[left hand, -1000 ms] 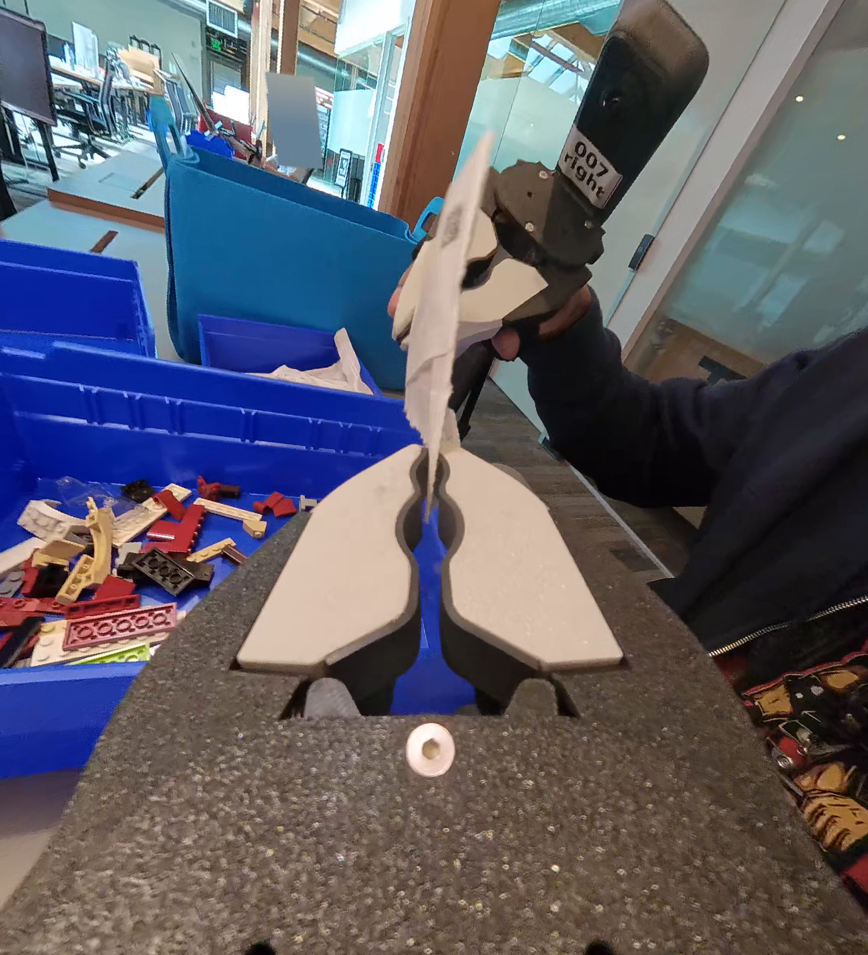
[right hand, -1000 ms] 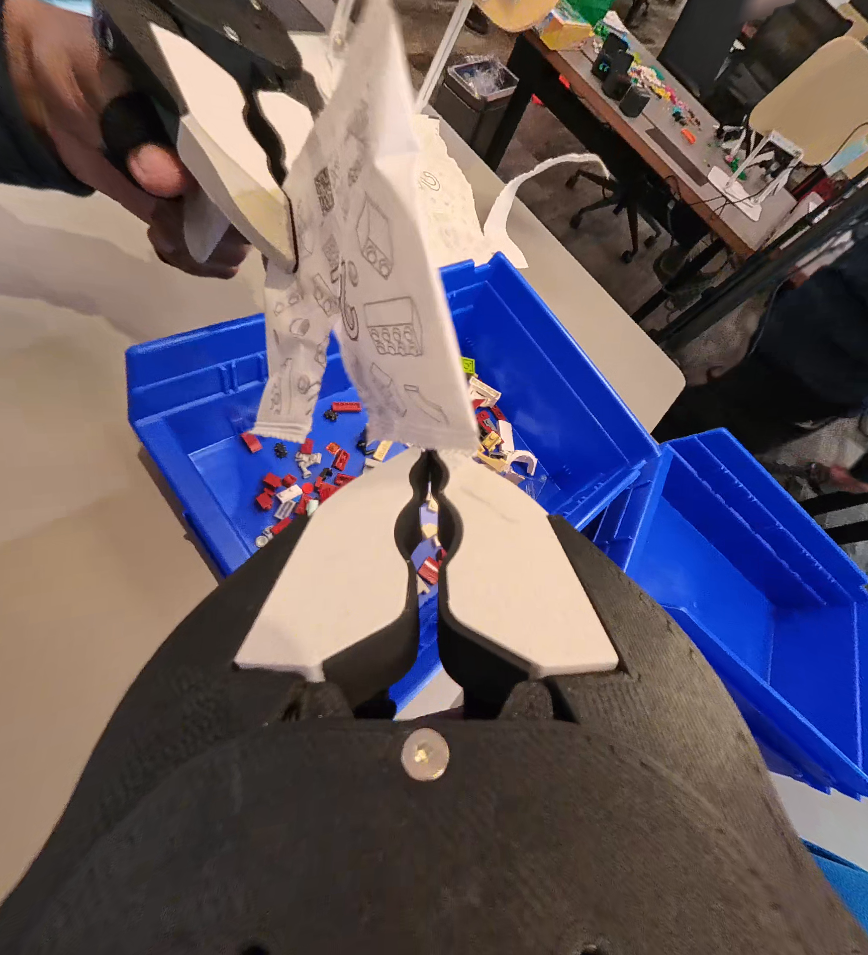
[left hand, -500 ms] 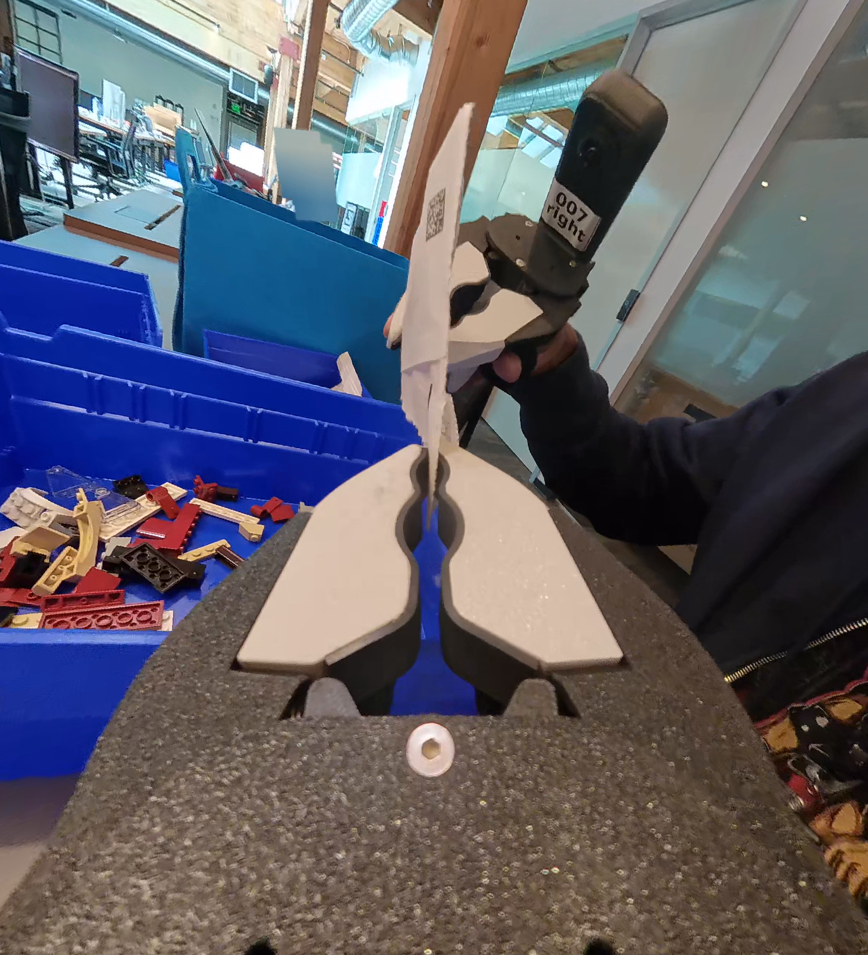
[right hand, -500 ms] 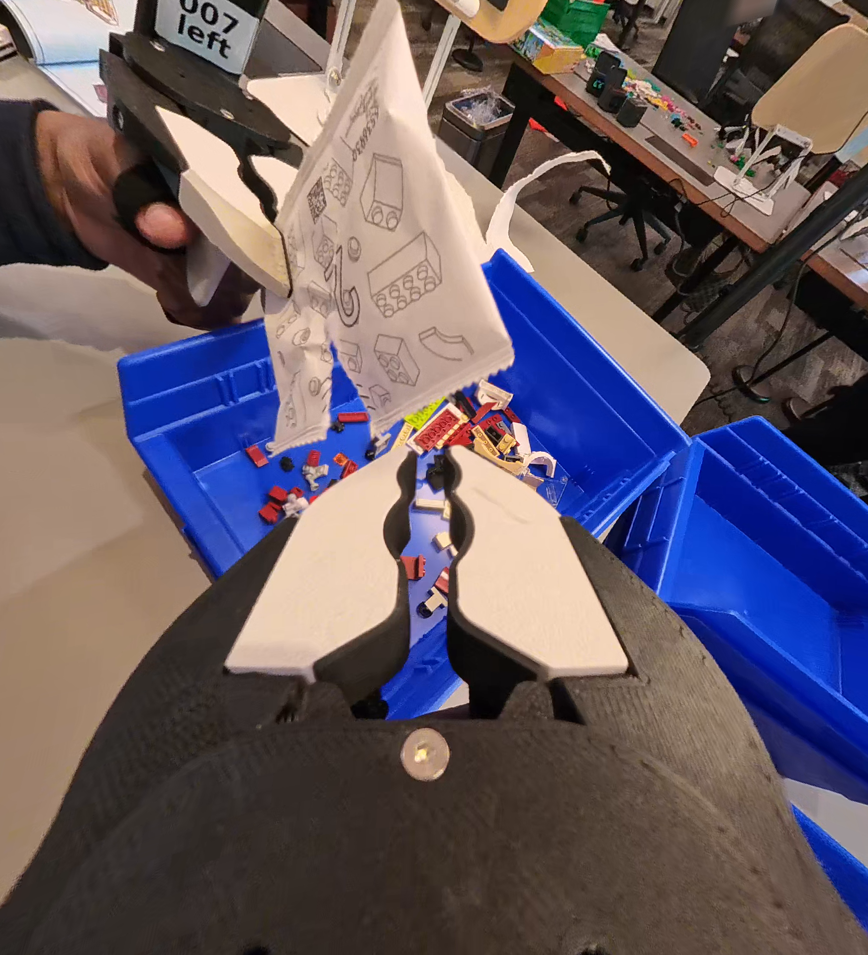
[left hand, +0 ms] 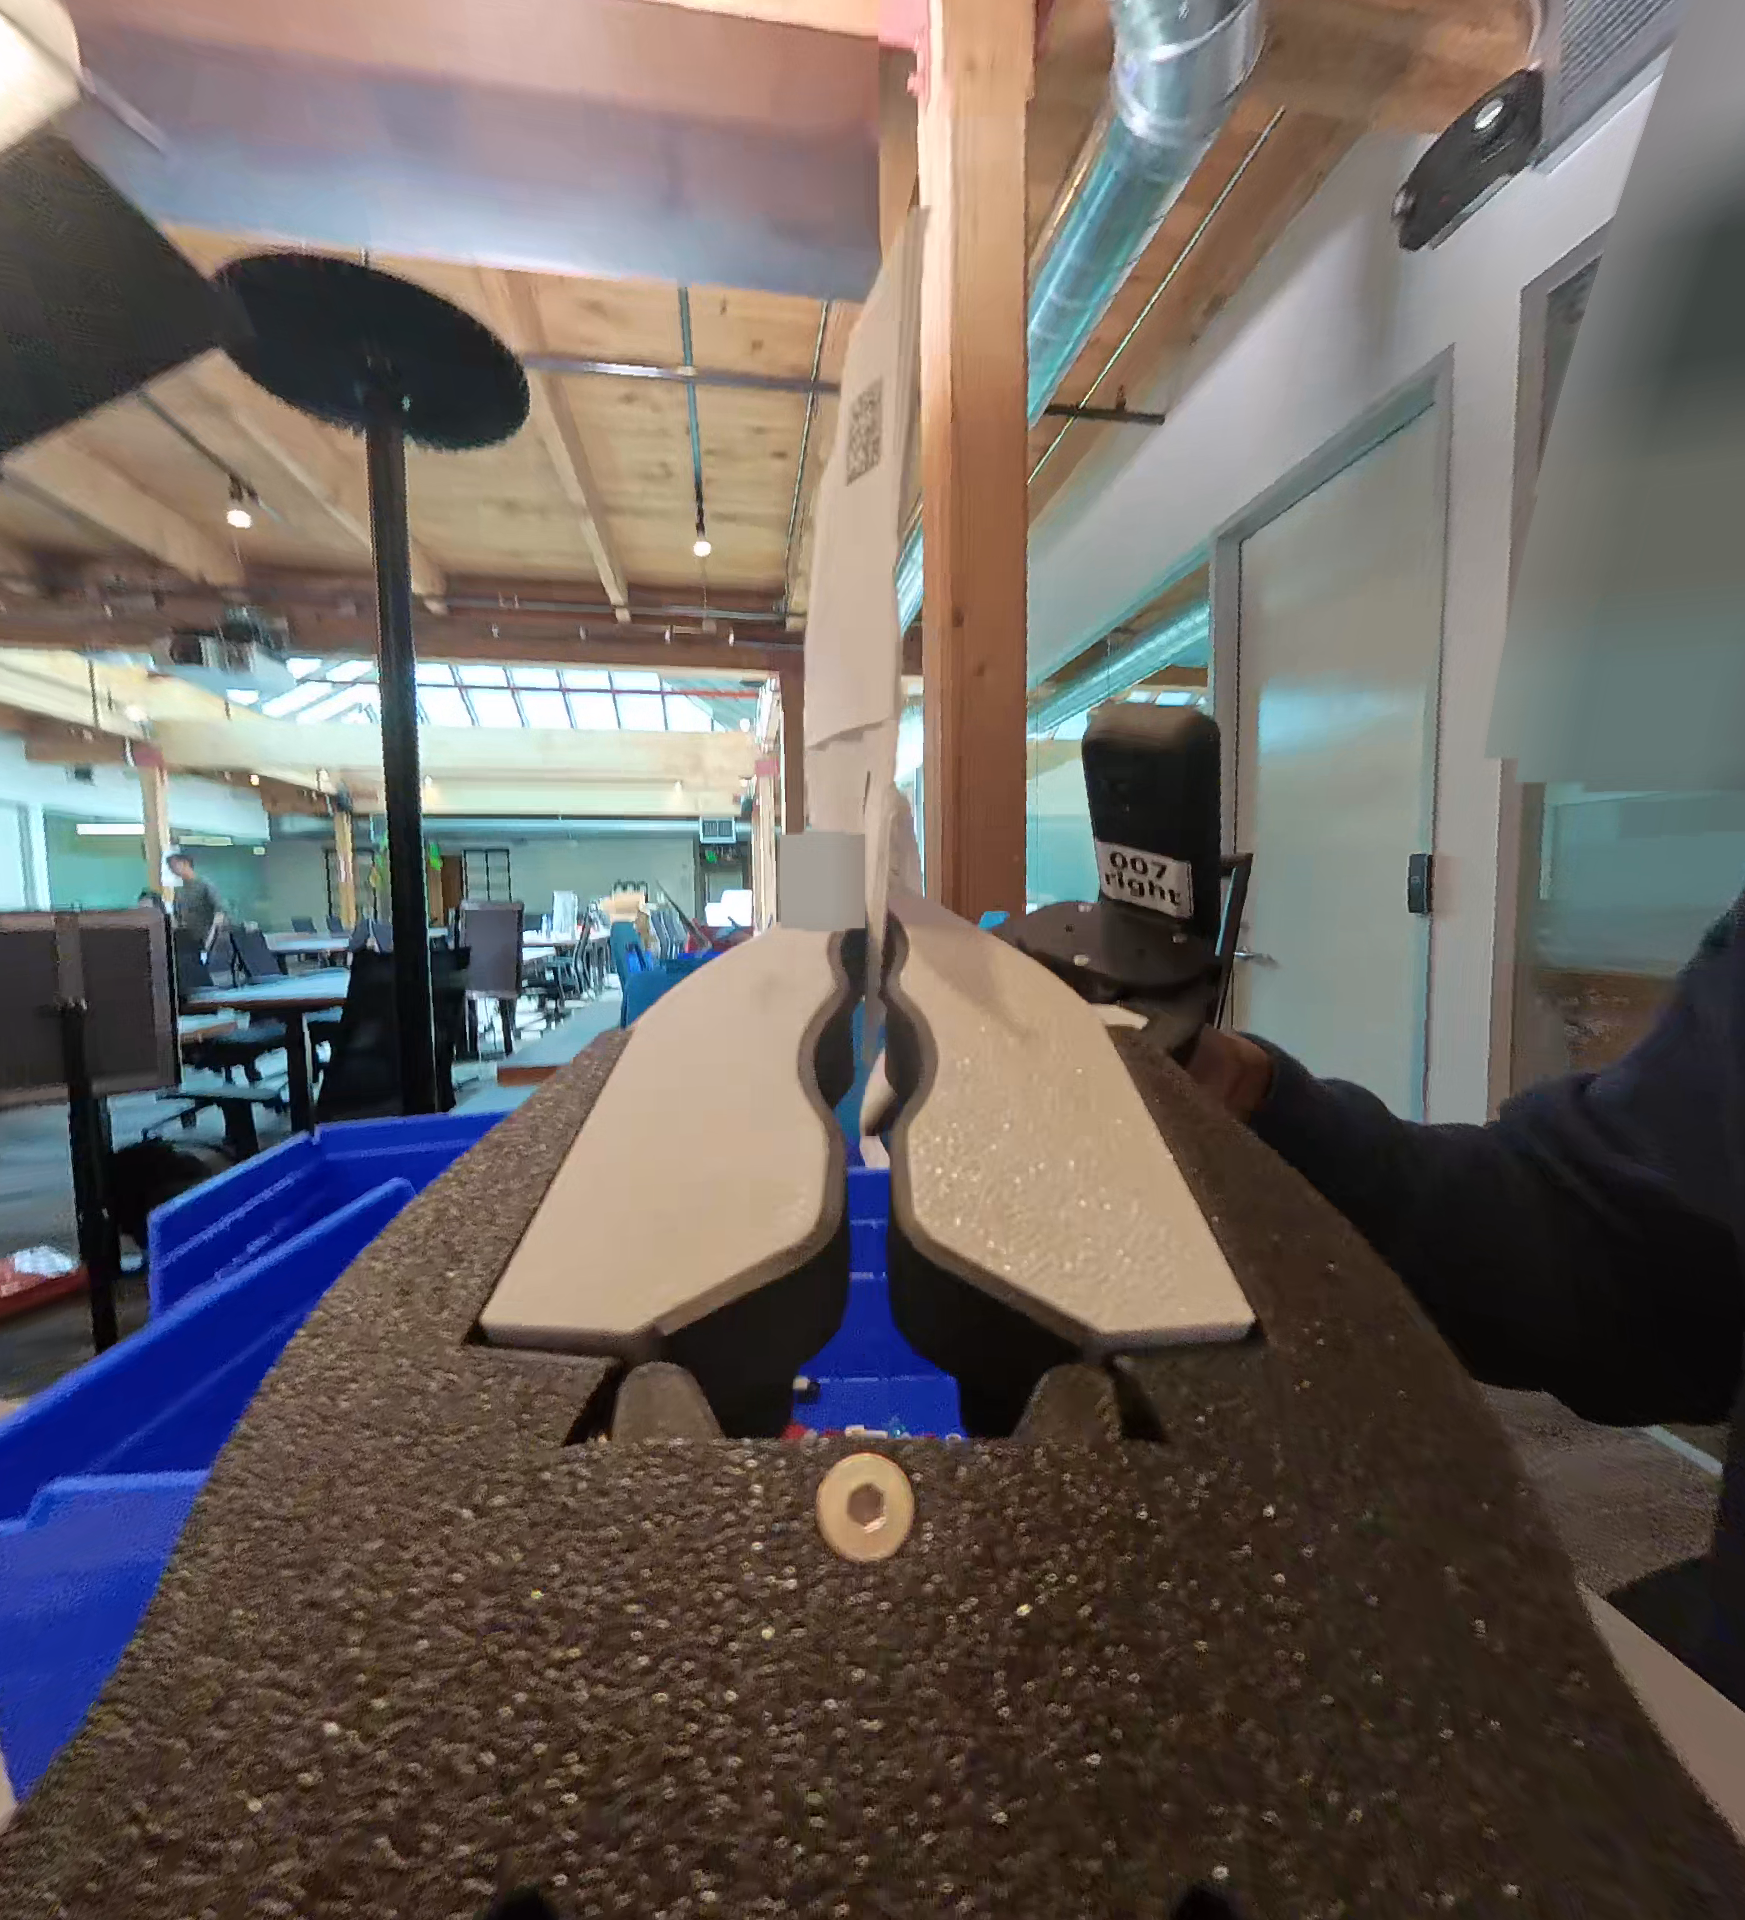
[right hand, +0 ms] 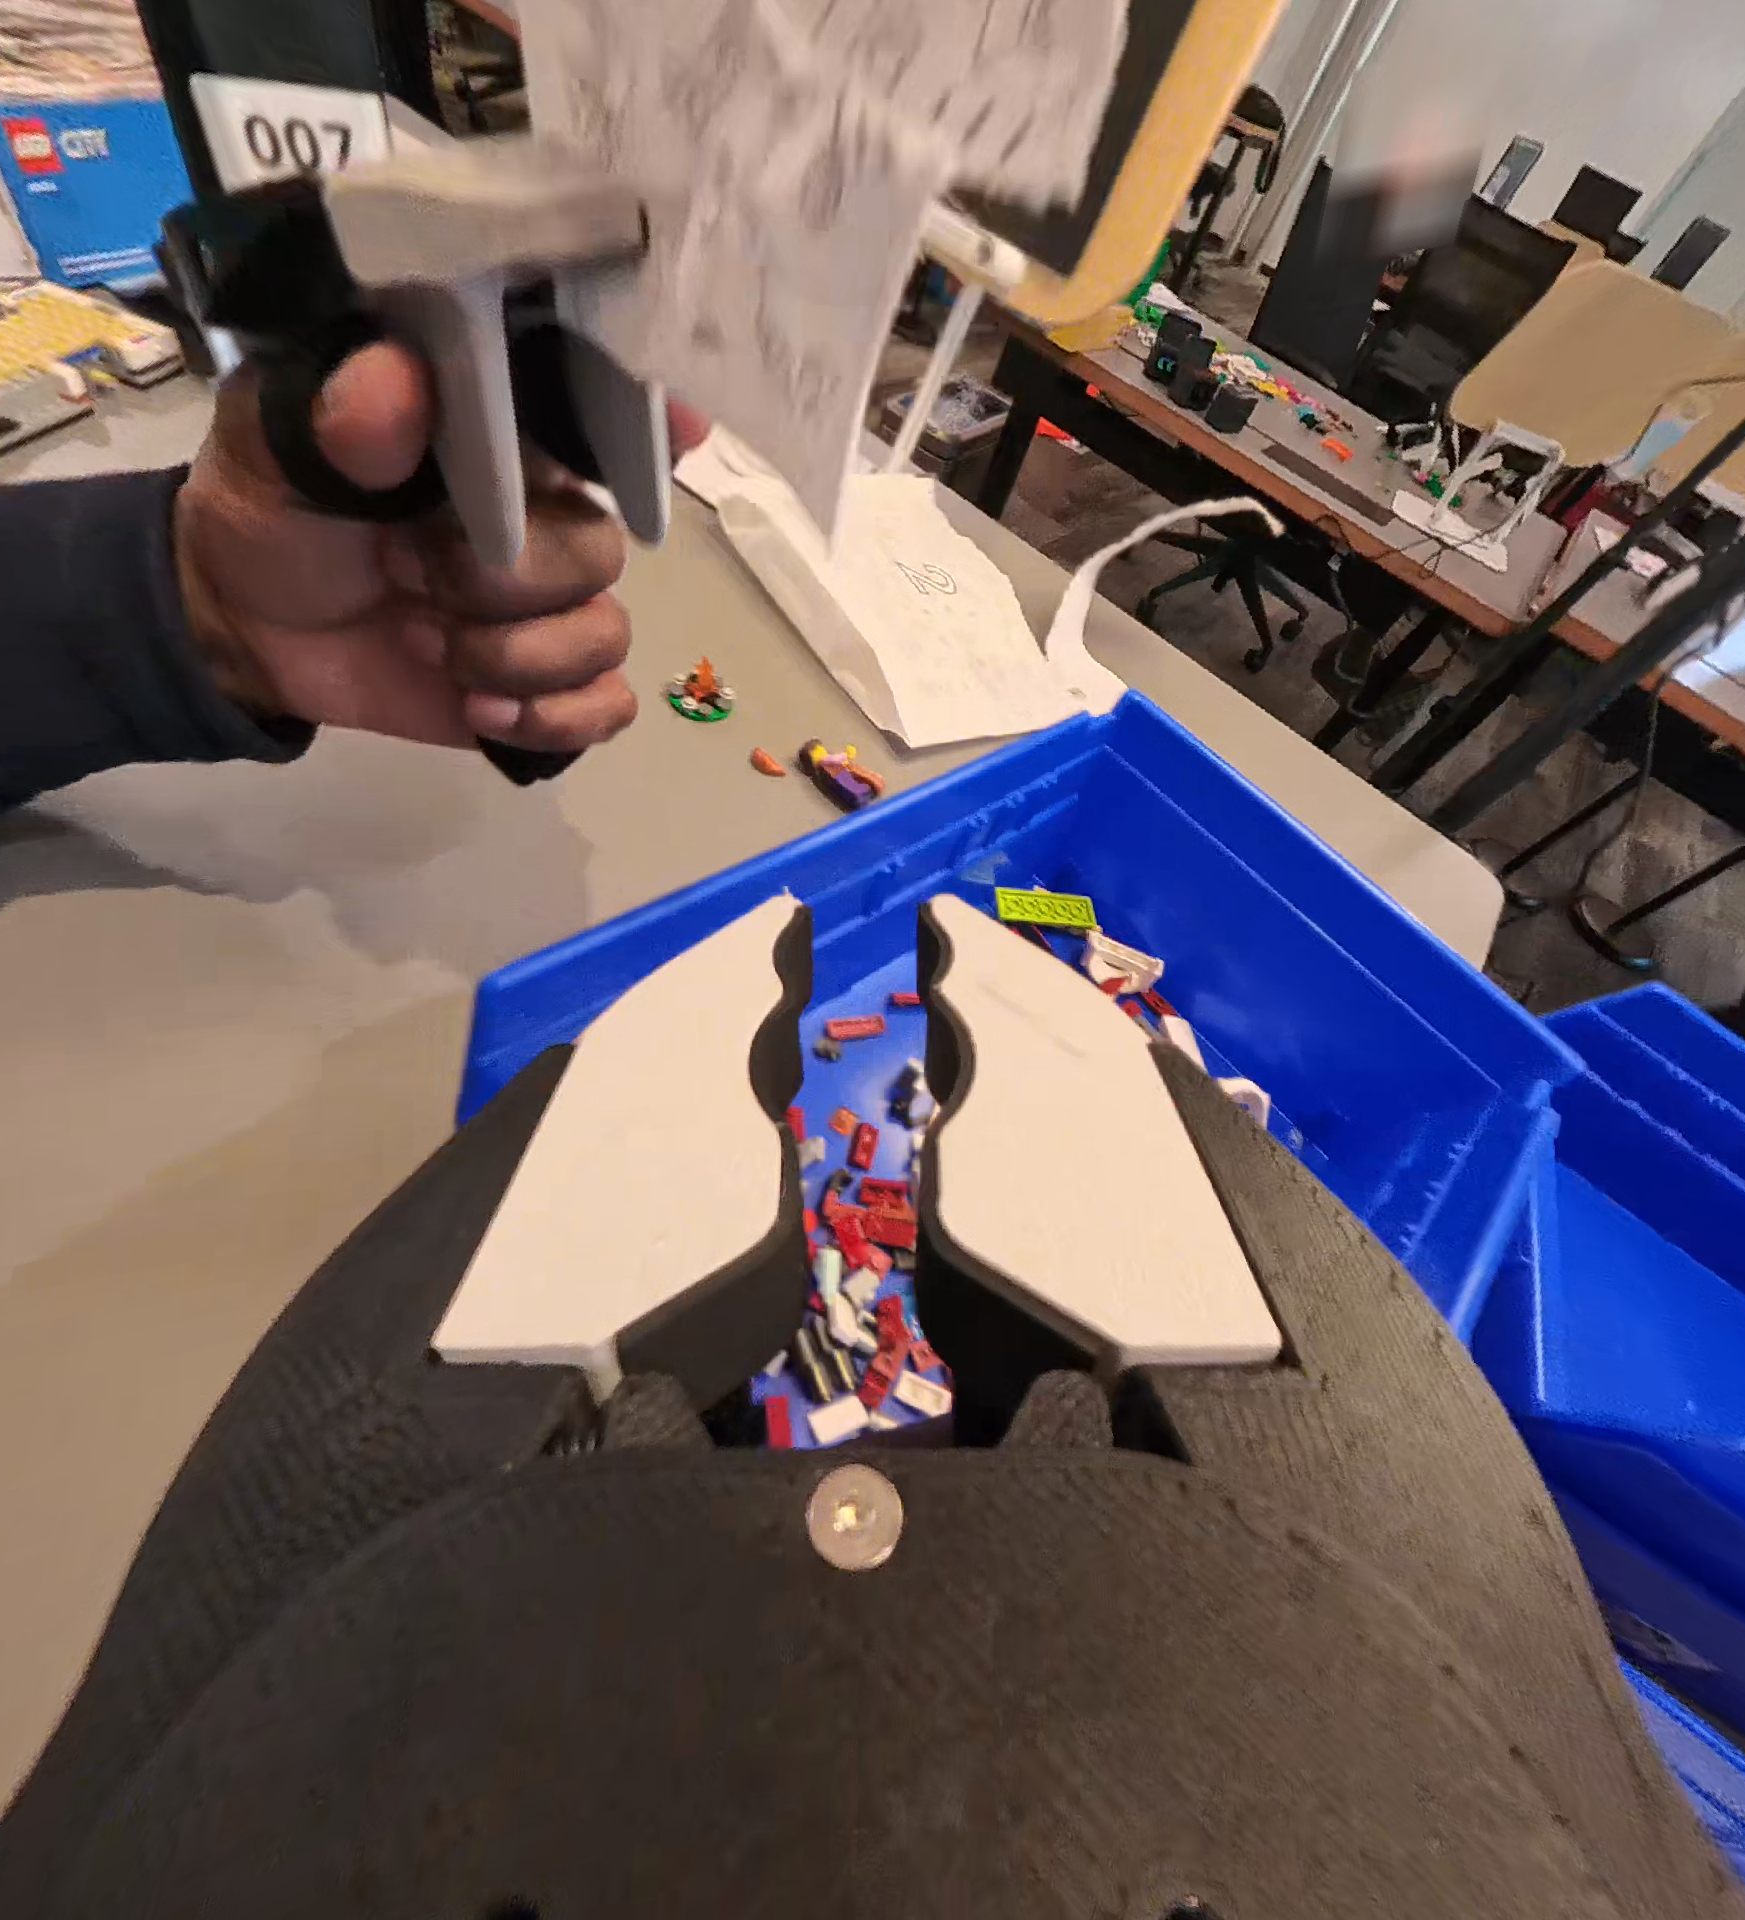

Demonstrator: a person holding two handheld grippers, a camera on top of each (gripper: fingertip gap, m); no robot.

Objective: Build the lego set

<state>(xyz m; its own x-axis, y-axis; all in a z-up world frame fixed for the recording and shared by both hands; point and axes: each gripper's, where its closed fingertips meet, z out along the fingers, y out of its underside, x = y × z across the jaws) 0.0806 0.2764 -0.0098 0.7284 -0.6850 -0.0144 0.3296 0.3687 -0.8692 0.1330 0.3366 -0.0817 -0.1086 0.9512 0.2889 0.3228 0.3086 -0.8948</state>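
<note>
Between shut left jaws, white paper bag (left hand: 852,582)

The left wrist camera sat just behind its claw (left hand: 870,935), tilted up toward the ceiling and a wooden post (left hand: 972,468), low over a blue bin (left hand: 255,1288). The right wrist camera looked steeply down along its claw (right hand: 863,920) into that bin (right hand: 1263,862) on the table (right hand: 172,1039). Each view caught the other claw.

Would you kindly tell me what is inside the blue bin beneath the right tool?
The blue bin holds loose toy bricks, mostly red, plus a lime plate. The right tool covers the near part.
</note>
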